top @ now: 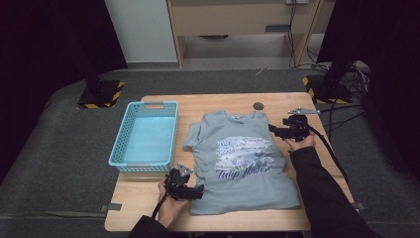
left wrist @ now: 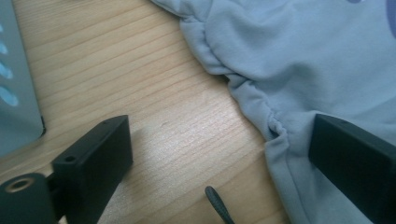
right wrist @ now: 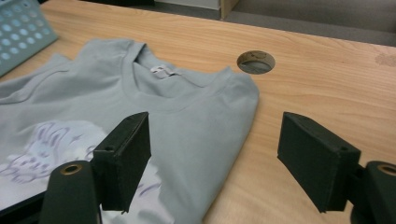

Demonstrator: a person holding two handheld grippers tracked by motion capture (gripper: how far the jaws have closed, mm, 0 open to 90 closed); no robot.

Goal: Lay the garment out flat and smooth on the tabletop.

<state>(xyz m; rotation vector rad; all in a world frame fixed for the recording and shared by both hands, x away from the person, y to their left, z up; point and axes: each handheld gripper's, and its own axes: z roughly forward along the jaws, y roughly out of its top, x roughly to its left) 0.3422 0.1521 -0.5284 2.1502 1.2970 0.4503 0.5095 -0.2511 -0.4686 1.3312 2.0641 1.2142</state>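
Two grippers, left [top: 197,191] and right [top: 274,130], are held with jaws apart, nothing clamped, at opposite edges of the grey T-shirt [top: 242,163] spread flat on the table [top: 148,198]. Fabric edges should be pinched squarely before folding.

This looks like a lab or recording studio set up for handling trials. A plain wooden table [top: 148,208] with a round cable hole [top: 258,105] stands on grey carpet, flanked by dark curtains. Black stands rest on bases edged with yellow-and-black hazard tape [top: 100,94], and loose cables [top: 360,74] trail across the floor at the right. Bare light-wood furniture [top: 242,20] stands behind.
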